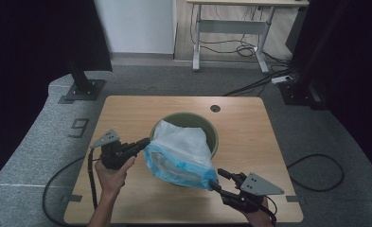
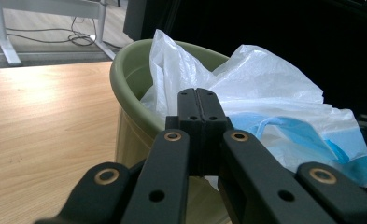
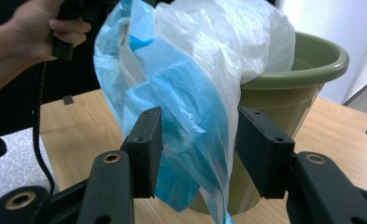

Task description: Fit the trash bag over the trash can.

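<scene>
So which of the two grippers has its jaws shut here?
The left gripper: its jaws meet flat together beside the plastic bag. The right gripper stands open, the bag's blue edge hanging loose between its jaws.

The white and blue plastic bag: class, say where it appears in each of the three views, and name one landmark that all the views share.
High view: white and blue plastic bag at centre, spilling over the near rim.
Left gripper view: right of centre, beyond the shut jaws.
Right gripper view: top centre, hanging down between the jaws.
Shared landmark: round green plastic bin, holding the bag.
</scene>
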Demonstrator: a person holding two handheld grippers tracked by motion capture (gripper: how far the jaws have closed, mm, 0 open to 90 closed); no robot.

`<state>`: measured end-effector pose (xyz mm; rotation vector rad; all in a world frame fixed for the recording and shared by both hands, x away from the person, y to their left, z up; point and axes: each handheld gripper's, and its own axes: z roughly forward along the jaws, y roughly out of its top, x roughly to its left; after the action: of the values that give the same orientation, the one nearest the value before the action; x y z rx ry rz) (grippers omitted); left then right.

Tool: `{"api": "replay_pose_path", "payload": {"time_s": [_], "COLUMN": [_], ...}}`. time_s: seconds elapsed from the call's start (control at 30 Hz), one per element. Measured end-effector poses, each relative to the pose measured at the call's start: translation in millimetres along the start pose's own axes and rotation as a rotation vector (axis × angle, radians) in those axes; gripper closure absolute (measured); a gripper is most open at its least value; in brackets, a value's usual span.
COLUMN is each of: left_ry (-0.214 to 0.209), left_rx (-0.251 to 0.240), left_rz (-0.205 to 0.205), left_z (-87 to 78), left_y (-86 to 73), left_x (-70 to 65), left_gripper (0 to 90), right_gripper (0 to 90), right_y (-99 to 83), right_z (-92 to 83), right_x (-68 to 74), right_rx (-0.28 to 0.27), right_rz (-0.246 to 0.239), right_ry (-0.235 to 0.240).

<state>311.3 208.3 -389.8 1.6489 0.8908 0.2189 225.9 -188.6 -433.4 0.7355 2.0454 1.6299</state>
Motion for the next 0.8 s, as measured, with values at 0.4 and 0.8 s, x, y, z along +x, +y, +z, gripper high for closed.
{"api": "replay_pose_path", "payload": {"time_s": [0.4, 0.8], "left_ry": [0.004, 0.010], "left_rx": [0.011, 0.010], "left_rz": [0.010, 0.035], "left_z": [-1.4, -0.5], "left_y": [1.6, 8.2], "left_x": [1.2, -0.8], "left_gripper": [90.0, 90.0], "right_gripper": [76.3, 86.7], "right_y": [10.1, 47.4], "right_z": [5.1, -0.9], "right_x": [-8.2, -33.4], "right_rx": [-0.039, -0.053], "right_rz": [-0.020, -0.042], "right_ry": [0.001, -0.051]}}
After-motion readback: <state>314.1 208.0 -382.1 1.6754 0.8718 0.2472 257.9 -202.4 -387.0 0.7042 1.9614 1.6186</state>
